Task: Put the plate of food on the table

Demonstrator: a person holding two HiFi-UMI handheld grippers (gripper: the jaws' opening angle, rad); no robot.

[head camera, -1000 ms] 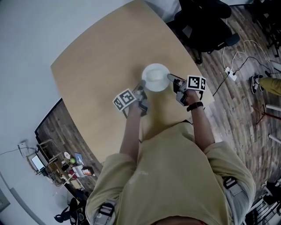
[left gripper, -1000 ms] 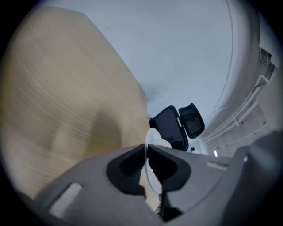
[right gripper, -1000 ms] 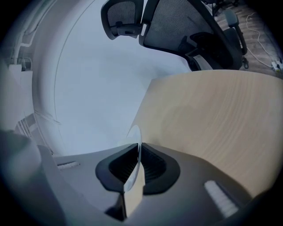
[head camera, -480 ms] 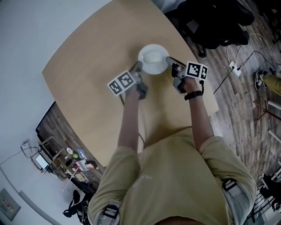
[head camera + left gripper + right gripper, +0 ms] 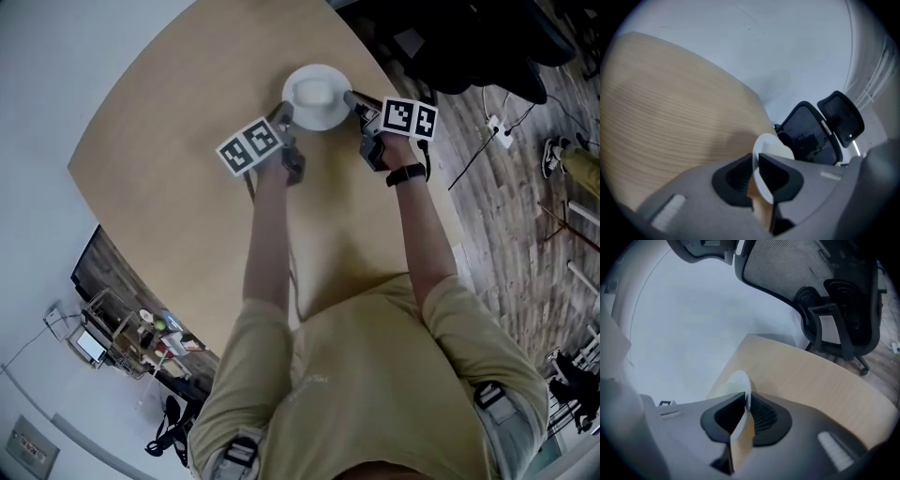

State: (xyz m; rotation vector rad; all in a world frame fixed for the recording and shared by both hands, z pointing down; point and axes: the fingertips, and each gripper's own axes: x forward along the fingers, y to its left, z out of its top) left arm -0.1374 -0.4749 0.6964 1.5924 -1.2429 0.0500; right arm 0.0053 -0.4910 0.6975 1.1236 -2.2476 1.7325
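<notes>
A white round plate point(image 5: 315, 97) with pale food in its middle is over the far part of the light wooden table point(image 5: 178, 169). My left gripper point(image 5: 282, 115) is shut on the plate's left rim, and my right gripper point(image 5: 353, 98) is shut on its right rim. In the left gripper view the plate point(image 5: 769, 151) shows edge-on, pinched between the dark pads of the left gripper point(image 5: 756, 161). The right gripper view shows the plate's thin rim point(image 5: 738, 380) clamped in the right gripper point(image 5: 746, 401). Whether the plate touches the table I cannot tell.
A black office chair point(image 5: 450, 47) stands past the table's far right corner, and shows as the chair point(image 5: 820, 291) in the right gripper view. Cables and a power strip point(image 5: 497, 131) lie on the wooden floor at the right. A cluttered shelf point(image 5: 141, 337) stands at the lower left.
Both grippers have carried the plate farther out over the table, away from the person, with the arms stretching out. Both grips on the rim are unchanged.
</notes>
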